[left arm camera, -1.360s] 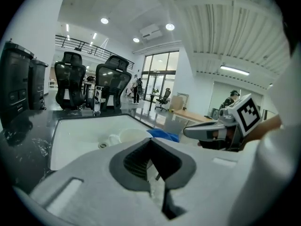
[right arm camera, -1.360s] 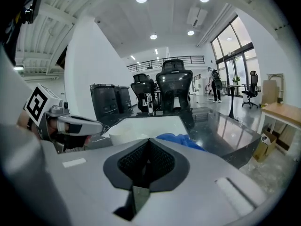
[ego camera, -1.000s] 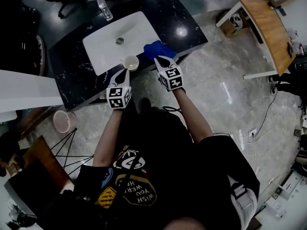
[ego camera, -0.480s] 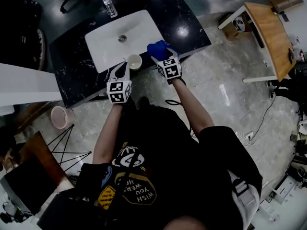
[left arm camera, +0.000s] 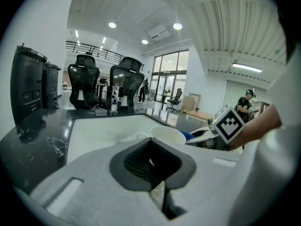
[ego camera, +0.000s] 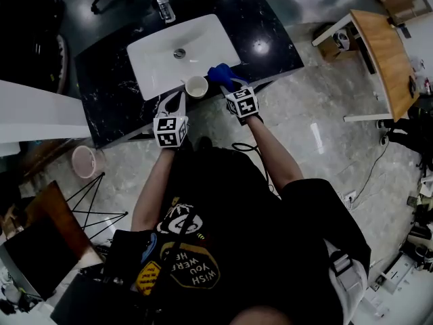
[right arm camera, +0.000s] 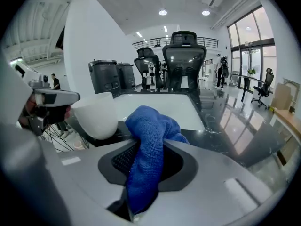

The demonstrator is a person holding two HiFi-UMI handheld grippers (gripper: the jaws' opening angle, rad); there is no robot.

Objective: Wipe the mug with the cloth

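Both bare forearms reached out from the person's body toward the near edge of the black counter (ego camera: 108, 100). The left forearm (ego camera: 154, 181) ran almost straight ahead and the right forearm (ego camera: 269, 151) angled in from the right, so the two tools met close together in front of the white sink (ego camera: 162, 56). The left gripper (ego camera: 179, 98) pointed forward and a little down, its marker cube (ego camera: 170, 131) facing up. Its jaws were clamped on the mug (ego camera: 197, 87), apparently at the handle side, though the exact hold was hard to make out. The mug sat at the near rim of the sink with its opening facing up in the head view. In the right gripper view it appeared lifted and tilted, with the floor (right arm camera: 66, 142) showing beneath it. The right gripper (ego camera: 229, 84) was just right of the mug and tipped more steeply down. Its jaws had just been closing and were pinched on the blue cloth (right arm camera: 149, 140), which ran through the slot between them and bunched into a rounded wad beyond the tips. That wad lay just beside the mug's right side, with a narrow gap between them visible in the right gripper view.
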